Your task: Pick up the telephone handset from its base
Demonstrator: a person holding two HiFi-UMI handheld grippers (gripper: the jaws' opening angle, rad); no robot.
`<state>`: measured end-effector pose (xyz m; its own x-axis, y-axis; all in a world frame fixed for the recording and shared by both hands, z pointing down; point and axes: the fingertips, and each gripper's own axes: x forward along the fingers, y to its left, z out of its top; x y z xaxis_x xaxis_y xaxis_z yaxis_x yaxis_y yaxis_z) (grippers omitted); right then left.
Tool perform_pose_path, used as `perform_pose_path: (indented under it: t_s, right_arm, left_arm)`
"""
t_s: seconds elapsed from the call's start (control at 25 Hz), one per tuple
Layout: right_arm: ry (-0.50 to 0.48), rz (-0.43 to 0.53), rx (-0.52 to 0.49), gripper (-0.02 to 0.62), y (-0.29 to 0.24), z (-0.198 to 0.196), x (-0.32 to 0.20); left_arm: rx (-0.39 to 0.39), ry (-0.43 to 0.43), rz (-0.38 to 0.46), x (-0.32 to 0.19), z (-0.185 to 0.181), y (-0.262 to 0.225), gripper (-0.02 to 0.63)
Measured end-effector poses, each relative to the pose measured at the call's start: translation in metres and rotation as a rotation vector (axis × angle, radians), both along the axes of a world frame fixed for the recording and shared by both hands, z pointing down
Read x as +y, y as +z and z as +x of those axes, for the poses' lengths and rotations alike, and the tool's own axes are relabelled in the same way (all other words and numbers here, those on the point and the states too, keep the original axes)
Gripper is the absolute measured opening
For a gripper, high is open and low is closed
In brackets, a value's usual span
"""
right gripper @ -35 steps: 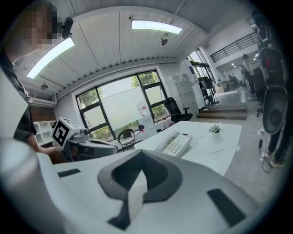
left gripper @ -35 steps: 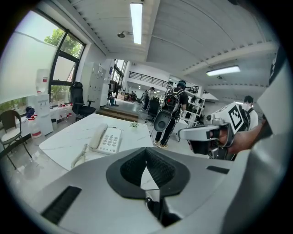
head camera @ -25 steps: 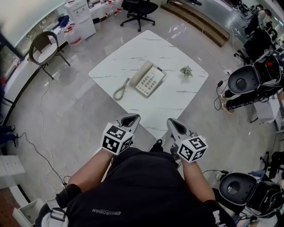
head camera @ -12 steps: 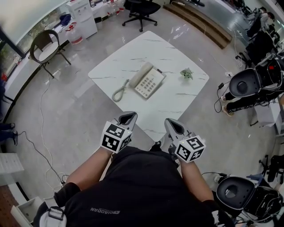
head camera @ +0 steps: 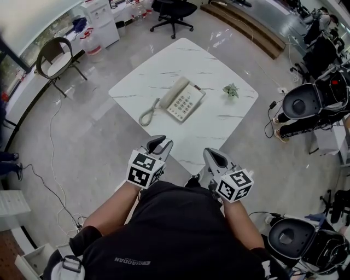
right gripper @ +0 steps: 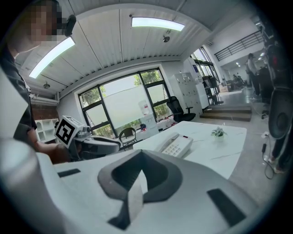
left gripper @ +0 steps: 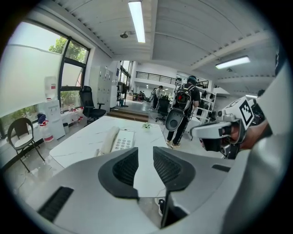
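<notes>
A cream telephone [head camera: 183,98] lies on the white marble table [head camera: 180,60], its handset [head camera: 174,90] resting on the left side of the base. Both grippers hover at the table's near corner, well short of the phone. My left gripper [head camera: 158,143] is open; its jaws have just been opening, and nothing is between them [left gripper: 145,153]. The phone [left gripper: 120,139] shows beyond its fingertips. My right gripper [head camera: 212,155] has its fingertips together and holds nothing [right gripper: 141,154]. The telephone [right gripper: 176,145] sits ahead of it, and the left gripper [right gripper: 98,144] is at its left.
A coiled cord [head camera: 147,114] trails off the phone's left side. A small green plant [head camera: 230,88] stands on the table to its right. A brown chair [head camera: 53,57] and a black office chair [head camera: 172,11] stand beyond. Machines [head camera: 306,98] line the right side.
The left gripper's jaws have parted from shut to open. Both hands have stayed nearly in place near the table's corner.
</notes>
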<state>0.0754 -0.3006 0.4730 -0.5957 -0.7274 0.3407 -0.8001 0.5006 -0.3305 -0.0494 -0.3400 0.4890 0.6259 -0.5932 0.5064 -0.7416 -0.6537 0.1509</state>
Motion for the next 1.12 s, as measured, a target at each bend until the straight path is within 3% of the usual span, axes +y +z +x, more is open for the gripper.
perform_pose_path:
  t_s: [0.56, 0.96, 1.12]
  right_arm:
    - [0.002, -0.015, -0.009, -0.002, 0.004, 0.001, -0.001]
    - [-0.006, -0.027, -0.006, -0.002, 0.009, 0.013, -0.018]
    - [-0.026, -0.034, 0.003, -0.002, 0.014, 0.019, -0.023]
  left_arm:
    - [-0.043, -0.039, 0.004, -0.016, -0.013, 0.008, 0.207]
    - [-0.104, -0.068, 0.037, -0.072, -0.013, 0.011, 0.199]
    - [-0.114, -0.080, 0.012, -0.093, -0.007, 0.026, 0.179]
